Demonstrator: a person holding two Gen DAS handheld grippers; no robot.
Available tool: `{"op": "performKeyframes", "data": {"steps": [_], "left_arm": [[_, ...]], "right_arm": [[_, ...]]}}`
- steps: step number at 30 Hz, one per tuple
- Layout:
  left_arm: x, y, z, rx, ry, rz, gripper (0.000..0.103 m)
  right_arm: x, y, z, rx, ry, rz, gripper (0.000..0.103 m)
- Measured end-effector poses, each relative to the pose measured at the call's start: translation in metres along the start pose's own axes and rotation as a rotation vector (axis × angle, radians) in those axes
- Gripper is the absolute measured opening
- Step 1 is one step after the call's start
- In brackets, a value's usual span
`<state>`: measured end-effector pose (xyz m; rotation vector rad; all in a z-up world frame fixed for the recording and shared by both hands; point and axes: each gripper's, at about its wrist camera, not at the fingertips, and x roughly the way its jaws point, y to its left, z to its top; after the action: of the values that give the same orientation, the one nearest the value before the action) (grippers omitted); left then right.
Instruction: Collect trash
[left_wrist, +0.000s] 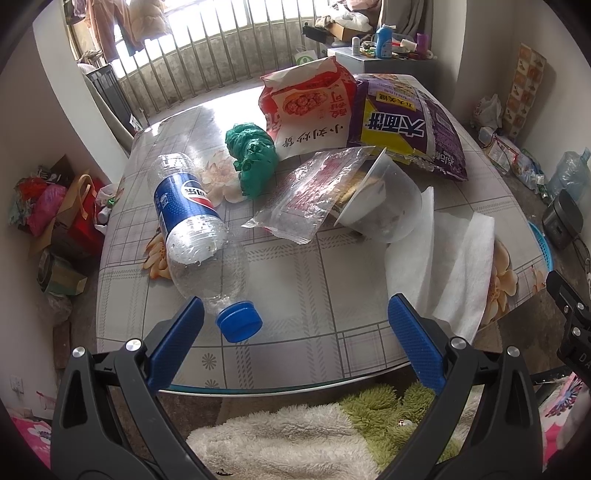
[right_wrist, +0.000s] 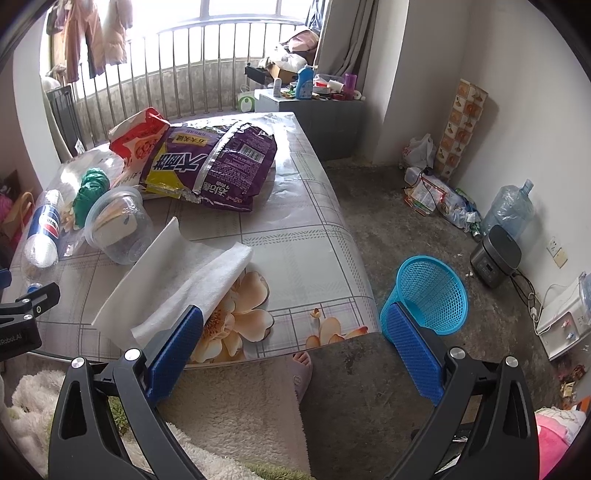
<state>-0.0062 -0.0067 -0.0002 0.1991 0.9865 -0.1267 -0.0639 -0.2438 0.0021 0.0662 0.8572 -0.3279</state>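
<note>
- Over the near edge of the worktop (left_wrist: 295, 280), the left wrist view shows the left gripper (left_wrist: 295, 332) with its jaws spread wide and empty.
- An empty Pepsi bottle (left_wrist: 195, 225) lies on its side, its blue cap (left_wrist: 240, 320) just beside the left pad and between the jaws.
- Beyond it sit a crumpled green plastic bag (left_wrist: 253, 155), a clear wrapper (left_wrist: 314, 195) resting on a tipped clear plastic tub (left_wrist: 384, 206), a red-and-white snack bag (left_wrist: 306, 103), a purple noodle bag (left_wrist: 406, 129) and a white paper towel (left_wrist: 443, 273).
- Best approach, I judge: ease forward past the cap and close on the bottle's neck, since the round body may roll.
- At the worktop's right corner, the right wrist view shows the right gripper (right_wrist: 295, 339), also wide open and holding nothing.
- Its left pad sits just at the paper towel's near fold.
- A blue mesh wastebasket (right_wrist: 428, 295) stands on the floor (right_wrist: 388, 206) close beside the worktop, upright, and looks empty; that is the likely drop point.
</note>
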Motion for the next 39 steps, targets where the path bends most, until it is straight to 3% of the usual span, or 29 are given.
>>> {"op": "performKeyframes", "data": {"steps": [15, 21, 29, 32, 38, 39], "left_arm": [[0.000, -0.001, 0.000, -0.003, 0.001, -0.002, 0.096], [0.001, 0.008, 0.003, -0.043, -0.005, -0.052, 0.096], [-0.011, 0.047, 0.011, -0.152, -0.174, -0.241, 0.096], [-0.012, 0.051, 0.012, -0.117, -0.240, -0.300, 0.096], [-0.008, 0.046, 0.011, -0.009, -0.318, -0.342, 0.095], [-0.007, 0.045, 0.011, 0.009, -0.324, -0.352, 0.091]], "right_arm": [[-0.001, 0.001, 0.002, 0.028, -0.017, 0.008, 0.097], [0.003, 0.001, 0.002, 0.077, -0.001, 0.067, 0.097], [0.017, 0.007, 0.006, 0.138, 0.052, 0.175, 0.089], [0.027, 0.011, 0.006, 0.143, 0.086, 0.194, 0.080], [0.045, 0.021, 0.007, 0.128, 0.150, 0.227, 0.065], [0.048, 0.023, 0.007, 0.128, 0.159, 0.229, 0.062]]}}
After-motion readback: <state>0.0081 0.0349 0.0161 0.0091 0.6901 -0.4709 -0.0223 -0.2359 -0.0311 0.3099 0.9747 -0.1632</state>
